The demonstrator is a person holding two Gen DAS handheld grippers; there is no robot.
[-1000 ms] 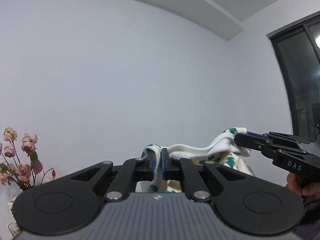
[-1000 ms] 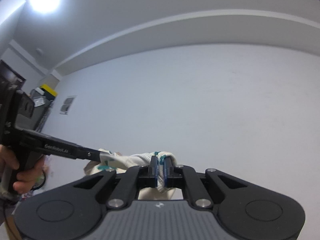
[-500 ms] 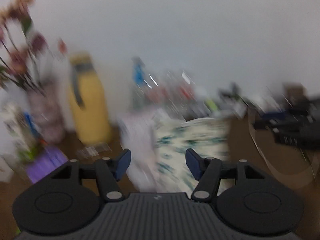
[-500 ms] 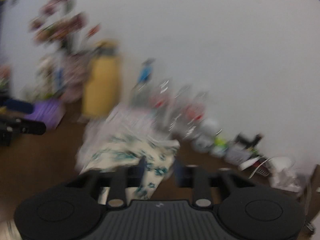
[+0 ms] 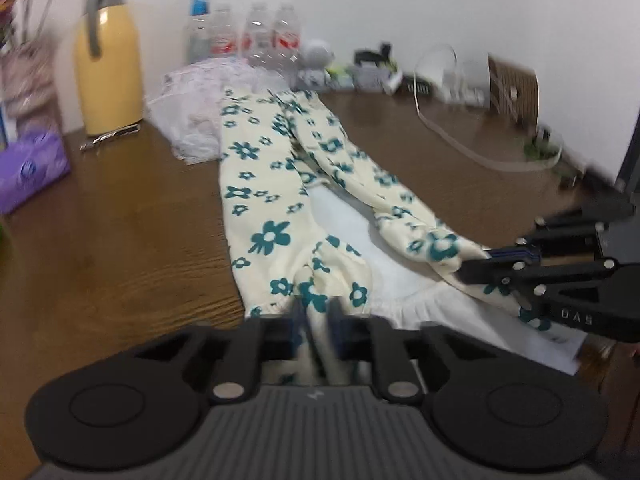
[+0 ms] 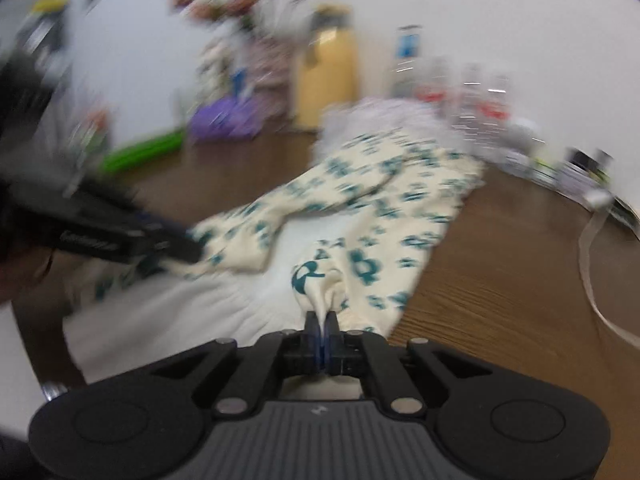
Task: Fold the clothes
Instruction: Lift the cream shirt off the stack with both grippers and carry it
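Left wrist view: the floral trousers [image 5: 264,184] lie stretched along the table [image 5: 120,240], legs towards the bottles [image 5: 256,36] and jug [image 5: 108,60]. The left gripper [image 5: 316,320] pinches the waistband; the right gripper [image 5: 476,266] nips its other corner. Right wrist view, blurred: the right gripper [image 6: 322,330], pressed together, pinches waistband cloth; the left gripper [image 6: 188,246] grips the trousers [image 6: 400,200] opposite.

– What stands along the far wall?
– A yellow flask [image 5: 109,60] far left, clear bottles [image 5: 256,32] beside it, and a purple packet [image 5: 30,164] nearer left on the wooden table [image 5: 120,232].
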